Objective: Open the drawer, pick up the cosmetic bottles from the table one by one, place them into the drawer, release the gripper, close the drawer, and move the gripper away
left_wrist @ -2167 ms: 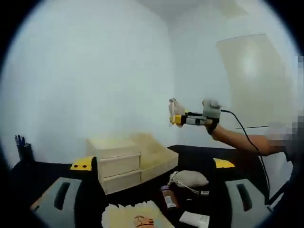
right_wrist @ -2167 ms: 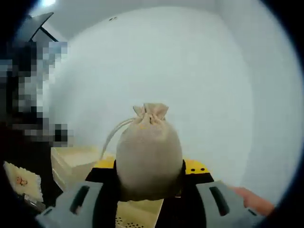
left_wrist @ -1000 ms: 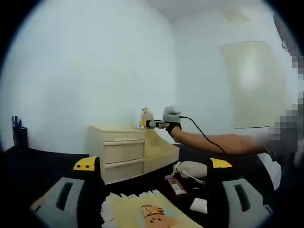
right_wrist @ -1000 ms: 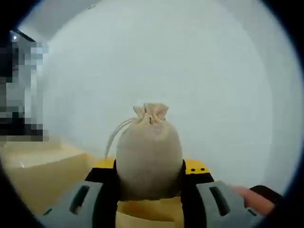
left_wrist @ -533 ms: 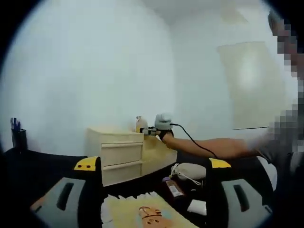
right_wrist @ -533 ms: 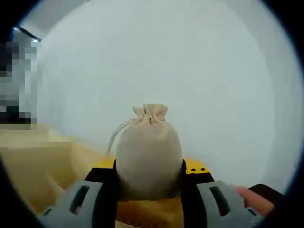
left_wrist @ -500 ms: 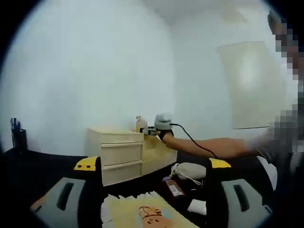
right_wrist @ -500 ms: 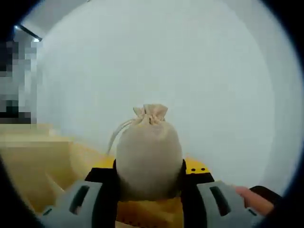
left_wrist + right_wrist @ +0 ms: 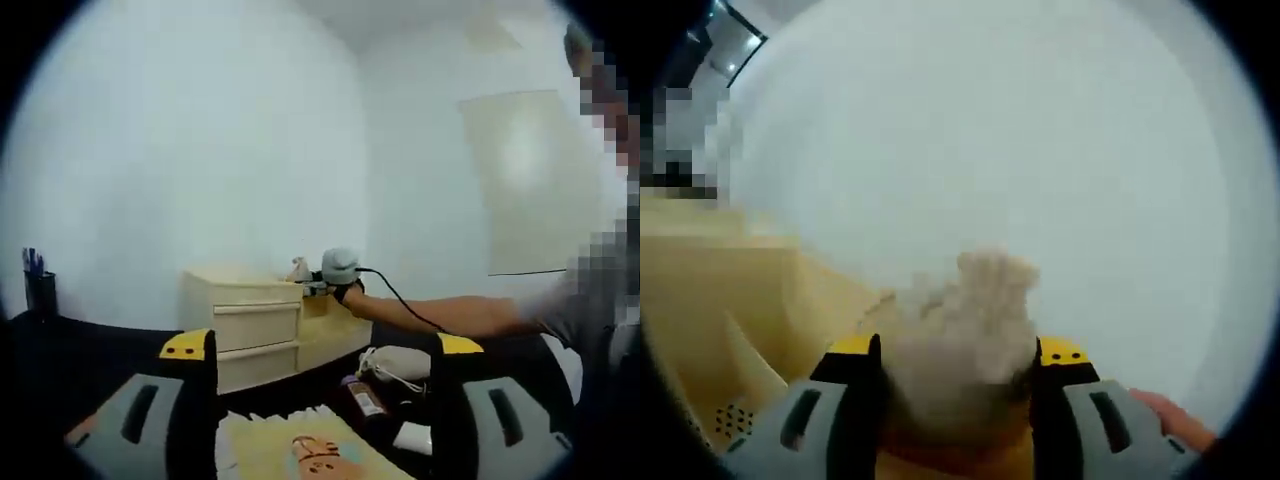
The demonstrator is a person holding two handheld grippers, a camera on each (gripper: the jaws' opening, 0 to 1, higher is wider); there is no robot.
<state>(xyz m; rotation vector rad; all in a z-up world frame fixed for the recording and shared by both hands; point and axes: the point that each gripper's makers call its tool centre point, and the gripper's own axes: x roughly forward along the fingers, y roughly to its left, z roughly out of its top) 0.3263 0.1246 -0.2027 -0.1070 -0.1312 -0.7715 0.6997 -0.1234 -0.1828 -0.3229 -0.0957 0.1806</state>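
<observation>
Right claw (image 9: 955,385) gripping blurred drawstring pouch (image 9: 962,335); pouch base hidden between jaws, above open drawer (image 9: 710,330). Left claw (image 9: 320,400) spread wide, empty, over desk (image 9: 80,370). Cosmetic bottle (image 9: 362,394) on desk.

Right claw (image 9: 955,395) clamped; left claw (image 9: 325,400) agape

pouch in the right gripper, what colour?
Beige, plain cloth pouch; shows best in the right gripper view, though blurred, between the right gripper jaws.
</observation>
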